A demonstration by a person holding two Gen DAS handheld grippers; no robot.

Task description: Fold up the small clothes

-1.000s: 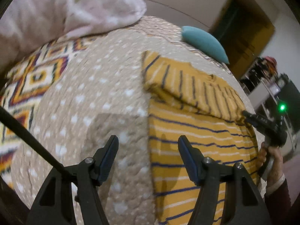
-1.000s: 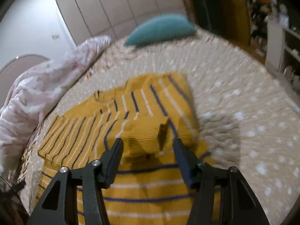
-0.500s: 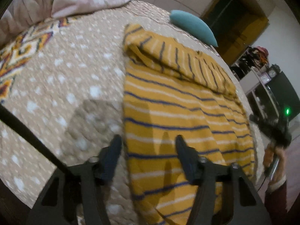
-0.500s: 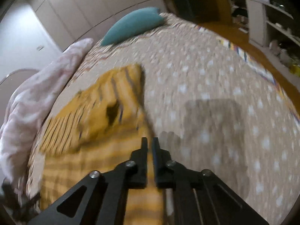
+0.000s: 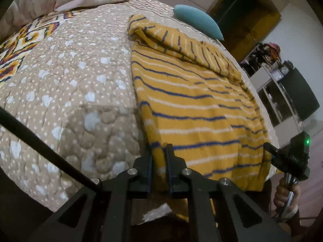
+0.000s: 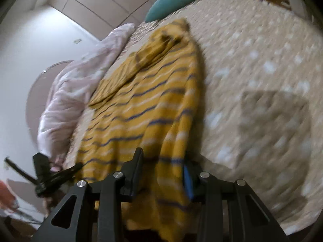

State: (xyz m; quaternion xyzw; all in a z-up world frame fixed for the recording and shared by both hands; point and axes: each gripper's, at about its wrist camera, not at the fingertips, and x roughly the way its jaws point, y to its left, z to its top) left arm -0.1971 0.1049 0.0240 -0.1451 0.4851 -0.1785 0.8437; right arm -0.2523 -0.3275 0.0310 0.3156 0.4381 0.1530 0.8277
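At the hem of the striped shirt [image 5: 193, 109], left gripper [image 5: 159, 159] fingers pinched on cloth.

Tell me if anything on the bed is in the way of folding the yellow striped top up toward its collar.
Nothing visible blocks it. The left gripper is shut on the hem of the yellow striped top, and the right gripper, its jaws just opening, straddles the other hem corner. The folded sleeves lie flat on top; the teal pillow sits beyond the collar.

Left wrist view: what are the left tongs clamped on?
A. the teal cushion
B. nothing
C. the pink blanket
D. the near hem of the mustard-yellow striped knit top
D: the left tongs pinch the near hem of the mustard-yellow striped knit top.
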